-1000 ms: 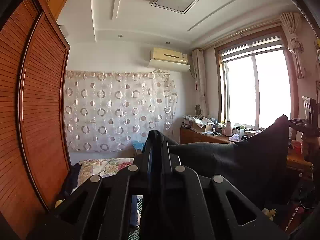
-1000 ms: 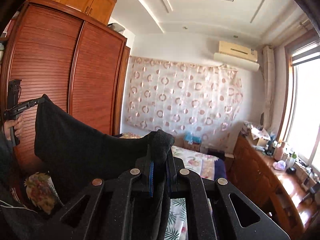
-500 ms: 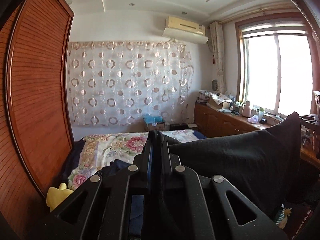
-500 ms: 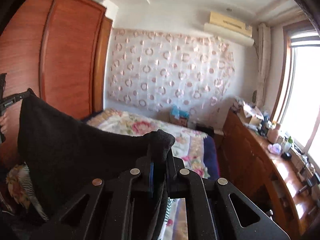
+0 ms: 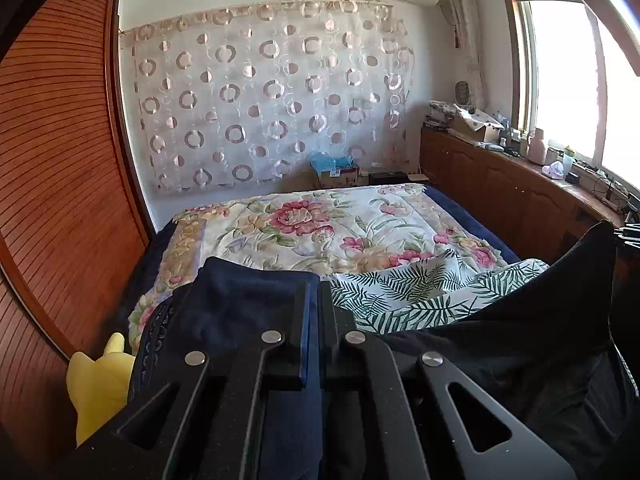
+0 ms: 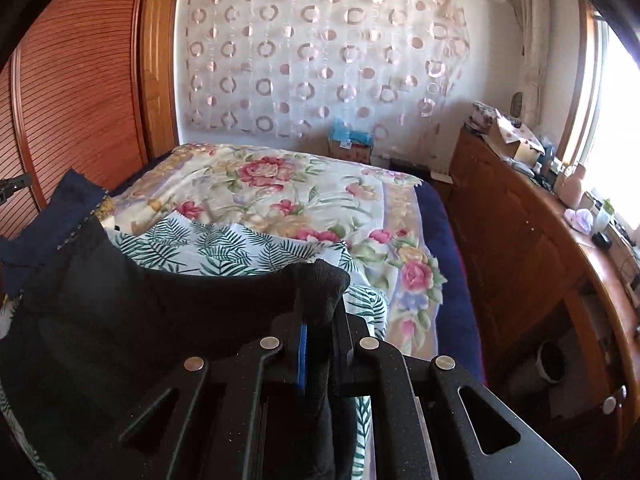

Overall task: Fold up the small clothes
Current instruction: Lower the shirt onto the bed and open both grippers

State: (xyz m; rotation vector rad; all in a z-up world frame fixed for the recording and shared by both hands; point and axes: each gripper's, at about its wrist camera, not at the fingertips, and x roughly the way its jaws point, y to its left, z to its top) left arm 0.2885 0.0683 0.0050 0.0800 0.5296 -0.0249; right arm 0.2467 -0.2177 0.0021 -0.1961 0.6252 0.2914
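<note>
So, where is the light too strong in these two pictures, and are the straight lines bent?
Left wrist view: the window is blown out white, and the wardrobe edge bows strongly. Right wrist view: the window glares at the right edge, the cabinet top curves, and the black garment shows little detail.

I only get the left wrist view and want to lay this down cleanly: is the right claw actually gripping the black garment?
Observer: Yes. The right claw is shut on the black garment; a bunched corner pokes up past its fingertips.
Operator: What lies under that claw?
Observer: The leaf-print sheet, spread over the floral bedspread.
Operator: Anything on the floor on that side?
Observer: A pale round pot sits beside the wooden cabinet, off the bed.
</note>
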